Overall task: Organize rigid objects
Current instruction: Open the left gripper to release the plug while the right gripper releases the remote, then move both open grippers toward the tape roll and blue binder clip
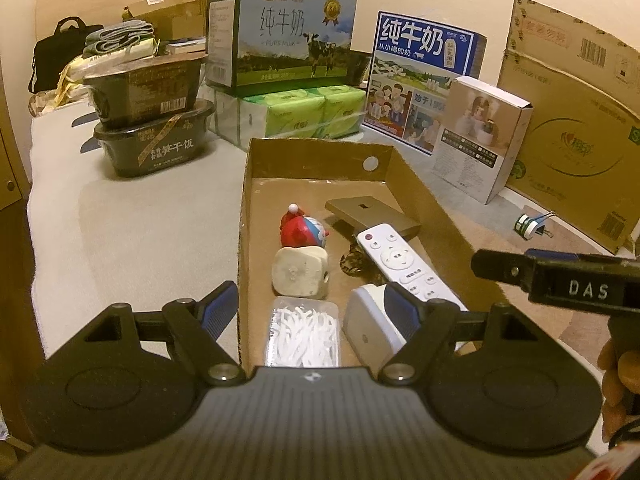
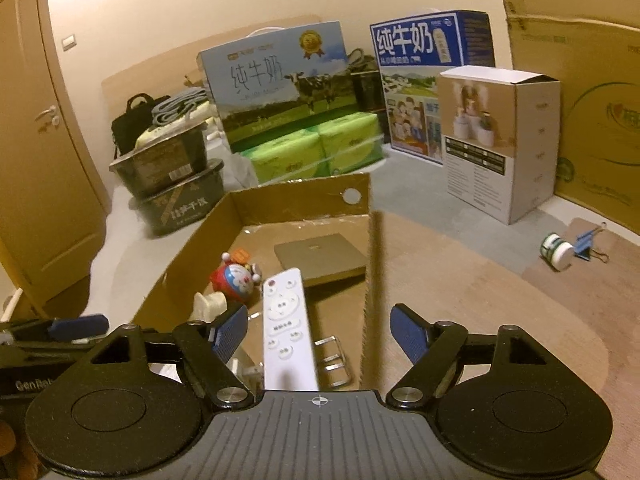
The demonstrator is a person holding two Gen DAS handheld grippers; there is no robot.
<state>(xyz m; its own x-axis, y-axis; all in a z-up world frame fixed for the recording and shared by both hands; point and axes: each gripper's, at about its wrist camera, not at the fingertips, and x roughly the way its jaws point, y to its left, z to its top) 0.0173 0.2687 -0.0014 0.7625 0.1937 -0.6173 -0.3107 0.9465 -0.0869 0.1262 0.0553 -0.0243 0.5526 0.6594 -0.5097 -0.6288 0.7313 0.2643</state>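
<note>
An open cardboard box (image 1: 316,160) holds a white remote (image 1: 400,260), a red and blue toy figure (image 1: 302,230), a cream block (image 1: 298,272), a clear case of white picks (image 1: 304,332), a white device (image 1: 368,328) and a flat gold box (image 1: 372,212). My left gripper (image 1: 312,304) is open and straddles the box's left wall. My right gripper (image 2: 320,330) is open over the box's right wall (image 2: 372,300). The remote (image 2: 286,320) lies between its fingers, untouched. A tape roll (image 2: 558,250) and a blue binder clip (image 2: 588,242) lie outside on the table.
Behind the box stand two milk cartons (image 1: 288,36) (image 1: 424,76), a green tissue pack (image 1: 304,112), stacked black bowls (image 1: 152,120), a white carton (image 1: 480,140) and a large cardboard box (image 1: 576,120). A door (image 2: 36,140) is at the left. A hand (image 1: 624,380) shows at the right edge.
</note>
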